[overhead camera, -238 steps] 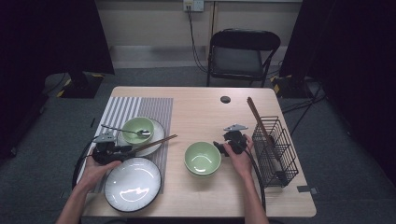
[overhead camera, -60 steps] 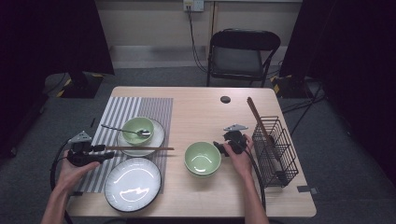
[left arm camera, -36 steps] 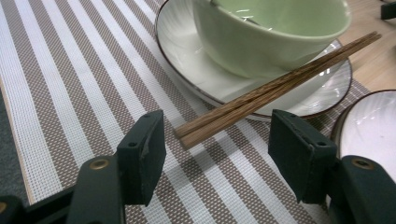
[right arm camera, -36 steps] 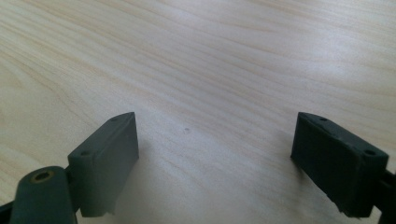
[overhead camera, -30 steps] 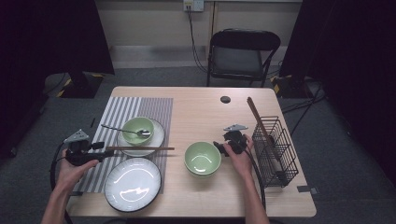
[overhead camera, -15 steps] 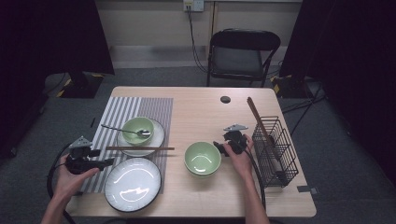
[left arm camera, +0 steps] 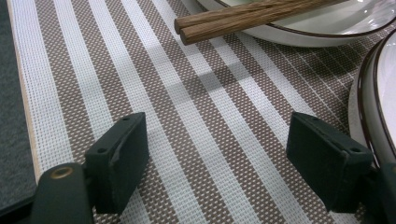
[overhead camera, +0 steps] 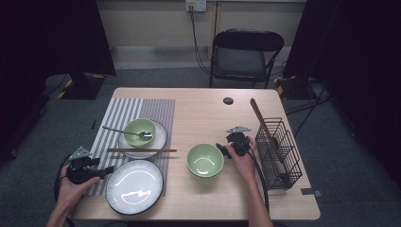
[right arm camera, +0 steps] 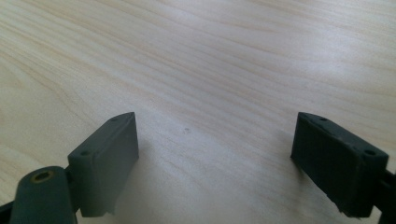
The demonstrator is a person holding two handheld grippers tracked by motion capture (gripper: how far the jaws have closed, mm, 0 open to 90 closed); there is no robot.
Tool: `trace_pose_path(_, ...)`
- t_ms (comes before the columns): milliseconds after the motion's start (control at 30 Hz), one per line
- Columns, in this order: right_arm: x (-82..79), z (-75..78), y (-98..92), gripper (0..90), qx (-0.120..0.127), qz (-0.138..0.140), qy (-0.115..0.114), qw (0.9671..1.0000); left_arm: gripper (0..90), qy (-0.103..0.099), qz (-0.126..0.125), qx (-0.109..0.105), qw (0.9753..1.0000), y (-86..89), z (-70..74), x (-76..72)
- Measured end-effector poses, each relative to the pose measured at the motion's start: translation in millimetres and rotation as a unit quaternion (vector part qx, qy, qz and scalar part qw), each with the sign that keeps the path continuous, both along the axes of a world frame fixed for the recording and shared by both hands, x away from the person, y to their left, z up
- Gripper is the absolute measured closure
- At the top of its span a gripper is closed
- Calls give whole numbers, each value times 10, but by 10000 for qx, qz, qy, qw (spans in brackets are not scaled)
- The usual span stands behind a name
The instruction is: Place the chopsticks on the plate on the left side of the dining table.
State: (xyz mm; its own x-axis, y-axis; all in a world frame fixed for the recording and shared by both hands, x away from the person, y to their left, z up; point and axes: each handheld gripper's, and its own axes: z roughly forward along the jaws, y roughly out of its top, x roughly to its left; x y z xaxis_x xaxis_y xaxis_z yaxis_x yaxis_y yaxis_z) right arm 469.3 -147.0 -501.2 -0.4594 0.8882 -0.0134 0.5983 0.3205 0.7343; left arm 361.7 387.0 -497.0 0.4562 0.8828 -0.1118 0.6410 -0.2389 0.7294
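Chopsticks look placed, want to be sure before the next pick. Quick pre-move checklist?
1. Left gripper open, nothing between its jaws: ok.
2. Right gripper open over bare table: ok.
3. Chopsticks lying across the small plate rim, together: ok.
4. Left gripper apart from chopsticks: ok.
5. Left gripper apart from large plate: cannot tell, one jaw sits right beside its rim.
6. Green bowl upright beside right gripper: ok.

Both claws [left arm camera: 217, 168] [right arm camera: 224, 163] agape, empty
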Motion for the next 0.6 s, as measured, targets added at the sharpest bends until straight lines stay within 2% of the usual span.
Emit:
trace_pose_path(33, 0, 0, -1, 141, -3, 6, 1, 10000, 184, -93, 37, -19, 9999, -6, -17, -11)
trace_pose_path(67, 0, 0, -1, 141, -3, 6, 1, 10000, 184, -119, 26, 56, 9999, -17, -20, -18)
trace_pose_path(133, 0, 0, -1, 141, -3, 7, 2, 10000, 181, -157, 19, 248, 9996, -61, -25, -29)
trace_pose_path(167, 0, 0, -1, 141, -1, 8, 2, 10000, 181, -209, 5, 420, 9989, -87, -29, -34)
trace_pose_path(200, 0, 0, -1, 141, -2, 6, 1, 10000, 178, -203, 53, 480, 9986, -114, -33, -42)
trace_pose_path(300, -1, 0, -1, 141, -8, 10, 0, 10000, 162, -270, 176, 413, 9986, -127, -50, -64)
trace_pose_path(600, -1, 0, -2, 141, -8, 10, 0, 10000, 164, -292, 206, 394, 9986, -125, -54, -74)
